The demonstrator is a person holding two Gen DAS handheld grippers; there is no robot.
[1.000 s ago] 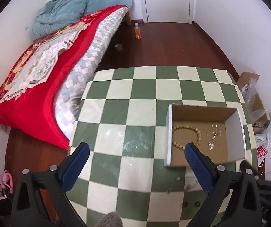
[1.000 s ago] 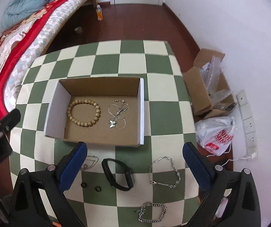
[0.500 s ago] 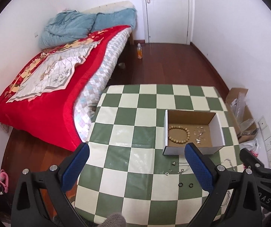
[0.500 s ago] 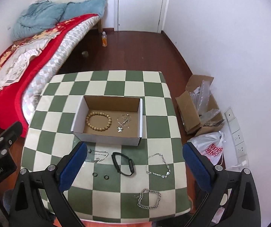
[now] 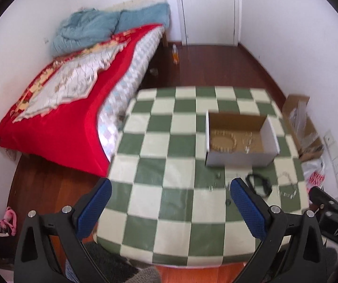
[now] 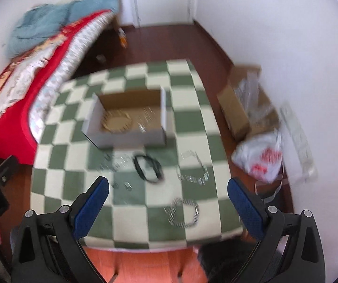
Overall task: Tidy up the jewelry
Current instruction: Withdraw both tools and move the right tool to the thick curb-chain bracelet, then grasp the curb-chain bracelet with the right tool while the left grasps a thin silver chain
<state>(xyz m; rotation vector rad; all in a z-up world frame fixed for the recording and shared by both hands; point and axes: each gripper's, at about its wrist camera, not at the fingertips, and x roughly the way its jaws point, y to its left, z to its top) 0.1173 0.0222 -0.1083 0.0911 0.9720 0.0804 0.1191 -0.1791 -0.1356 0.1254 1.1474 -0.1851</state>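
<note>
Hovering above the near edge of a green-and-cream checkered bench (image 5: 164,141), both hand-held grippers are empty. Left hand-held gripper (image 5: 170,202): blue-padded fingers spread wide, released, nothing between them. Right hand-held gripper (image 6: 167,202): same, fingers wide apart, released, clear of the bench top. Both views blurred.

Cardboard box (image 6: 127,139), open-topped, white outside and brown inside, sits on the bench toward 12 o'clock from the right hand-held gripper; in the left view the box (image 5: 239,159) lies at about 1 o'clock. Inside it: beaded bracelet (image 6: 116,123) of tan beads on the left half, and a small silvery tangle (image 6: 145,120) on the right half, too smeared to identify.

Loose jewelry lies on the bench in front of the box, all apart from the box:
- black band (image 6: 148,168), looped, just in front of the box's front wall.
- silver chain (image 6: 193,168) at 3 o'clock from the black band, near the bench's right edge.
- second chain bracelet (image 6: 183,215) nearer the front edge, between the right hand-held gripper's fingers in view.
- thin silvery piece (image 6: 114,161) at 9 o'clock from the black band.
- 2 small rings (image 6: 123,185) at 7 o'clock from the black band, detail unclear.

Off the bench: bed (image 5: 58,108) with red cover at 10 o'clock, bottle (image 5: 175,55) on the wood floor, open carton (image 6: 244,103) and white plastic bag (image 6: 262,159) at 3 o'clock by the wall.
</note>
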